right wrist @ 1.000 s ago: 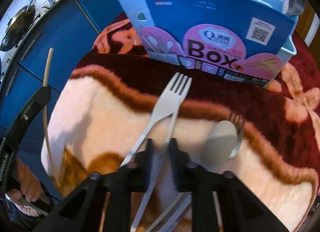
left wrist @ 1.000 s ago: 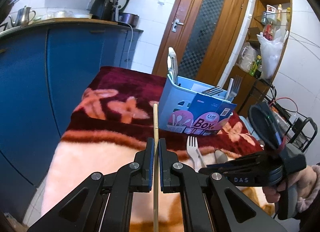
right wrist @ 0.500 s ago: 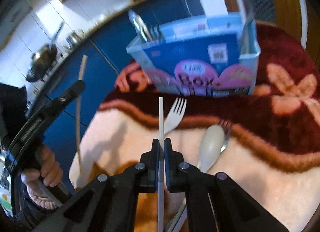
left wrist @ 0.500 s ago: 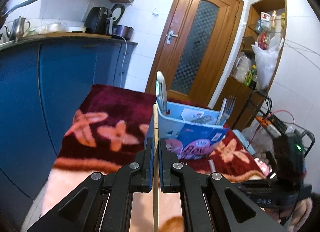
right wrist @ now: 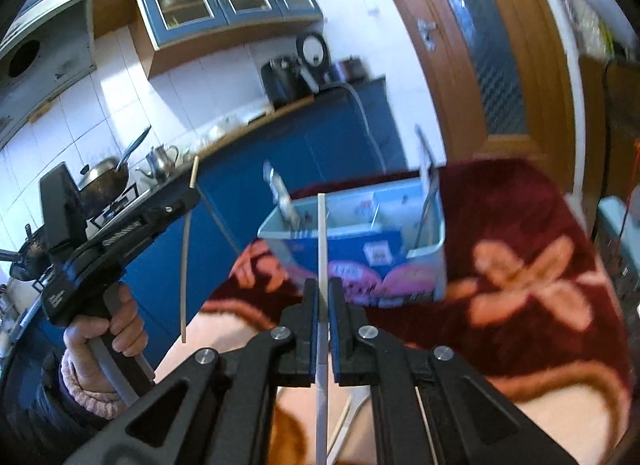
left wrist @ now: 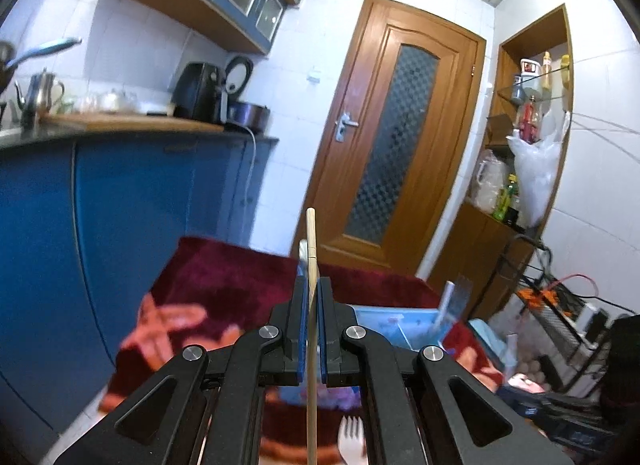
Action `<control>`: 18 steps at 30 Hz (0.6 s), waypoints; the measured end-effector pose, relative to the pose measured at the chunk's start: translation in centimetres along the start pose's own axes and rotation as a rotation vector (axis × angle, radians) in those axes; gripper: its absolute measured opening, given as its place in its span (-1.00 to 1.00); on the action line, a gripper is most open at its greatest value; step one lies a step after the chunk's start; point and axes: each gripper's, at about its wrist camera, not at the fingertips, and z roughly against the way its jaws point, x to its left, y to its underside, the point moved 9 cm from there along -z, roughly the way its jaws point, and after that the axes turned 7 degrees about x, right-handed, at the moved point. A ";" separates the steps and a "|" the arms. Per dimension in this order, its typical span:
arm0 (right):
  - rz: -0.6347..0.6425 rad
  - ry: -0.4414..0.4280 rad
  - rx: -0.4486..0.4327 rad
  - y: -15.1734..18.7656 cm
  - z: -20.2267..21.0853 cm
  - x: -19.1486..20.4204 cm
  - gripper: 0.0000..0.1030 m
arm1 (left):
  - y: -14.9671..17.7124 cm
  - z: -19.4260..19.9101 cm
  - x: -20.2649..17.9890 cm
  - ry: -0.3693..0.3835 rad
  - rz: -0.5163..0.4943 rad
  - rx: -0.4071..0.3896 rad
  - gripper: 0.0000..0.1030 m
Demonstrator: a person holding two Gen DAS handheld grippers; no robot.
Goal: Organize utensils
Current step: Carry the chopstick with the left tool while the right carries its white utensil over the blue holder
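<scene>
My left gripper [left wrist: 311, 285] is shut on a wooden chopstick [left wrist: 311, 249] that stands upright through the jaws; it also shows in the right wrist view [right wrist: 185, 265], held high at the left. My right gripper [right wrist: 323, 289] is shut on a white chopstick [right wrist: 321, 233], raised above the blanket and pointing toward the light-blue utensil box [right wrist: 432, 241]. The box [left wrist: 394, 323] holds a spoon [right wrist: 280, 195] and forks. A white fork [left wrist: 351, 439] lies on the blanket below the left gripper.
A dark red and cream flowered blanket [right wrist: 520, 305] covers the table. Blue kitchen cabinets [left wrist: 120, 225] stand to the left, a wooden door [left wrist: 392, 137] behind, shelves [left wrist: 528, 125] and a cluttered rack [left wrist: 560, 325] to the right. More utensils [right wrist: 348, 421] lie under the right gripper.
Both grippers have risen and tilted upward. The right gripper closed on the white chopstick and lifted it off the blanket. The left still holds the wooden chopstick.
</scene>
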 end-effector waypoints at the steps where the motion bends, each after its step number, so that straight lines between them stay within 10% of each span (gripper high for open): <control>1: 0.009 0.019 -0.017 -0.5 0.3 -0.2 -0.88 | -0.3 -0.3 0.0 -0.009 -0.008 -0.007 -0.92; 18: 0.087 0.132 -0.205 -8.2 0.5 -3.0 -0.88 | -6.2 -2.6 -1.7 -0.025 -0.003 -0.179 -0.92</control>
